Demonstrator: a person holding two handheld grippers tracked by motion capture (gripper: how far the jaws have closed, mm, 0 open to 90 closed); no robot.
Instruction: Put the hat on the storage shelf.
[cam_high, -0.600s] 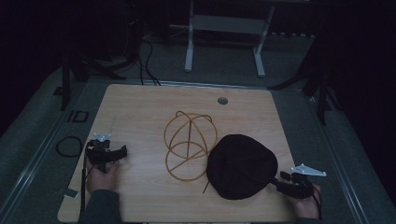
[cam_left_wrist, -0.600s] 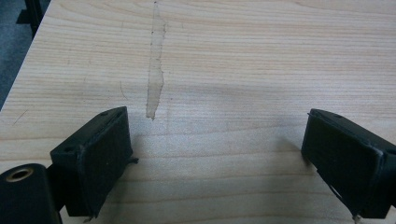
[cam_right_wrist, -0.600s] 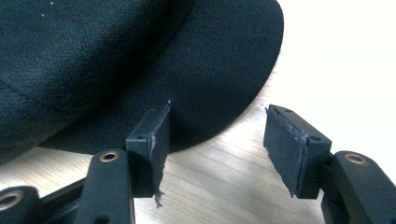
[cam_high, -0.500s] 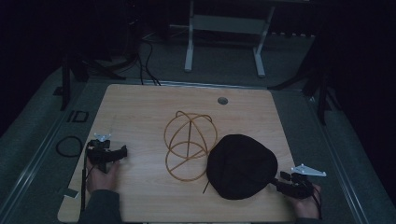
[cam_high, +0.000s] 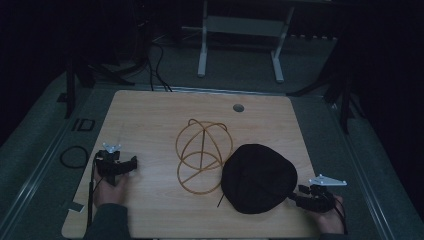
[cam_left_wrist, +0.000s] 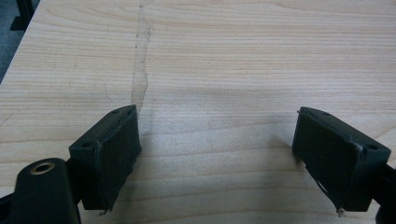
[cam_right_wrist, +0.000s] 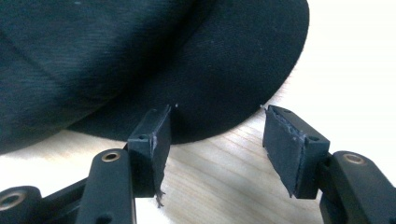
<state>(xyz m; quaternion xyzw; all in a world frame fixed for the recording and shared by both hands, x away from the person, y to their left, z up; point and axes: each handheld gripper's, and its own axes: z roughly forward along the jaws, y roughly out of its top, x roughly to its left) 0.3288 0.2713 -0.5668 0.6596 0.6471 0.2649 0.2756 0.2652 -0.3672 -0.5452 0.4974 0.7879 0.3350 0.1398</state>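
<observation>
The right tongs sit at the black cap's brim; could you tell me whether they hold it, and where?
Nothing is held. The right tongs stand open at the edge of the black cap, its brim not between the jaws.

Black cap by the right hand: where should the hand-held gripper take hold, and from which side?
Grip the black cap by its flat brim, at the edge nearest the right hand-held gripper, coming in low along the table. The brim is thin and already lies between the open jaws; the domed crown is probably too bulky to pinch.
</observation>
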